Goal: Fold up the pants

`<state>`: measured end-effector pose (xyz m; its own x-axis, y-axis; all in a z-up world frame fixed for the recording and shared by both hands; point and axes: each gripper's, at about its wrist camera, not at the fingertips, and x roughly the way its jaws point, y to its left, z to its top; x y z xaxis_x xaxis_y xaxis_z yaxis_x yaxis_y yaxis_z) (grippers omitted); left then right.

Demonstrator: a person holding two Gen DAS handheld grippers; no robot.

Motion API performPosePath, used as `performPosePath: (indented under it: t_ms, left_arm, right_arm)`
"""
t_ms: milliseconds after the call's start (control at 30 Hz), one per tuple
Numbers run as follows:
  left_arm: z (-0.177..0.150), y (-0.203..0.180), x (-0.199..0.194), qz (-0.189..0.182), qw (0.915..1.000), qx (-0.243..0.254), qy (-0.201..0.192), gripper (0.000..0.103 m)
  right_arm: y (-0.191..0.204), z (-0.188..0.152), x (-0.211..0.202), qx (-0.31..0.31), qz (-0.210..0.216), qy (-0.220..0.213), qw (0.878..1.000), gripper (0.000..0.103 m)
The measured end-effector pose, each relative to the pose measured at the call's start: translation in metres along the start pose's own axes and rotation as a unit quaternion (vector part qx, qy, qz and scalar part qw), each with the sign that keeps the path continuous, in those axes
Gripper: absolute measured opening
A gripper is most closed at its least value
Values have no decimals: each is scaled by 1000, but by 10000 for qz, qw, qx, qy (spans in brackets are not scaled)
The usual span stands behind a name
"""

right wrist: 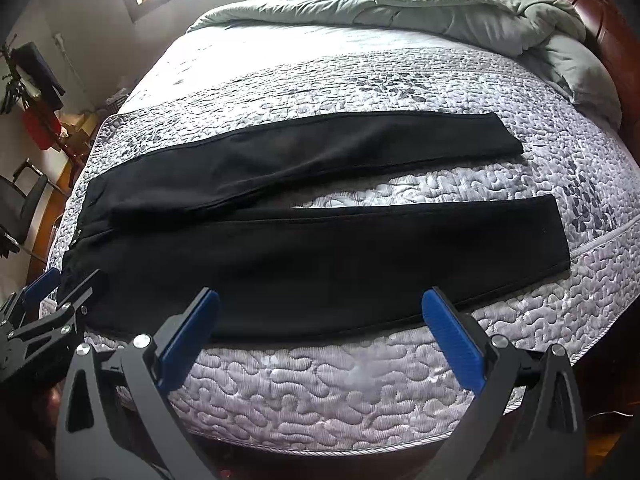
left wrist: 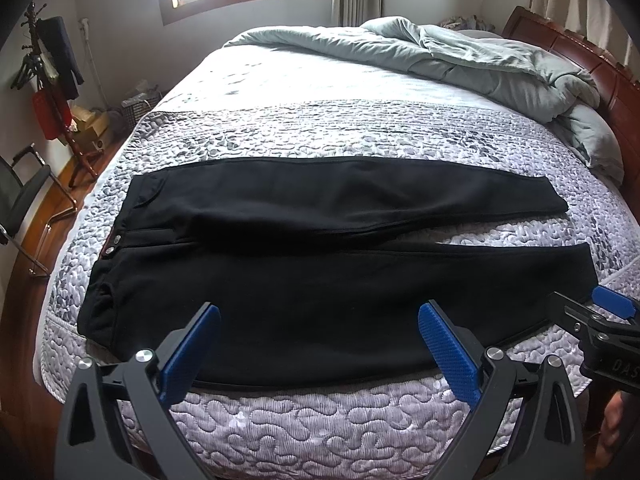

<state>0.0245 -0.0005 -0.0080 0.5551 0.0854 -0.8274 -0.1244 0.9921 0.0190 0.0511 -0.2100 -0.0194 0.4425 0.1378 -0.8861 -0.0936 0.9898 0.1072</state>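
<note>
Quilted bed [left wrist: 320, 432] carries black pants [left wrist: 320, 280] spread flat, just ahead of left gripper [left wrist: 320, 344] and right gripper [right wrist: 320, 332], both wide open, holding nothing.

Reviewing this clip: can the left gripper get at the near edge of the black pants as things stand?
Probably yes. The left gripper is open and hangs over the near leg of the black pants, which lie flat on the bed. Nothing lies between its fingers and that edge.

"DAS" on right gripper [left wrist: 608, 312]
</note>
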Motion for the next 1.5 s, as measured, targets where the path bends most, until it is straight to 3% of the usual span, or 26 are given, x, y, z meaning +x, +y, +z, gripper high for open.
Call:
performPosePath:
  t_ms: [467,567,700,800,867,967,1100,1267,1300,1367,1433,1467,1500]
  left_arm:
    - [5,-8,18,35,9998,71,159,99]
    - [10,-7,34,-269,9989,7,378,99]
    - [29,-8,67,-403,9966,22,718,99]
    - [55,-18,92,-525,9951,143,829,99]
    - [78,-30,108,-574,9942,231,874,99]
    - [111,-51,130,-958,9910,270,892,99]
    - [147,-86,162,-1215,9874,502,880,99]
    - [167,-118,192,-1498,9810,853,886,99]
    - [170,-121,198,-1556,9792,917,921,99]
    - [177,-126,213,-1566,9772,1027,997,99]
    - [184,-128,226,-1606,9750,1109,1066,99]
    - [187,-129,232,-1624,9739,1157,1082,99]
    - [191,-130,238,-1630,9729,1220,1097,99]
  right_arm:
    - [-9,6,20,93,85,164,9998,101]
    - [-19,16,26,43,116,179,9998,101]
    - [-72,59,50,67,-20,273,9996,101]
    - [-135,103,85,346,-35,583,9977,100]
    - [-180,133,111,593,-206,771,9950,100]
    - [-233,174,145,603,-612,925,9920,100]
    - [-281,205,190,509,-855,1183,9880,100]
    - [-304,214,228,447,-224,1409,9888,100]
    - [-303,214,231,363,-213,1386,9895,94]
    - [-297,212,228,88,-143,1228,9923,68]
    - [-292,209,220,-28,82,1164,9932,28]
    - [-288,206,214,-199,87,1141,9932,17]
    - [-287,205,211,-288,167,1137,9930,12]
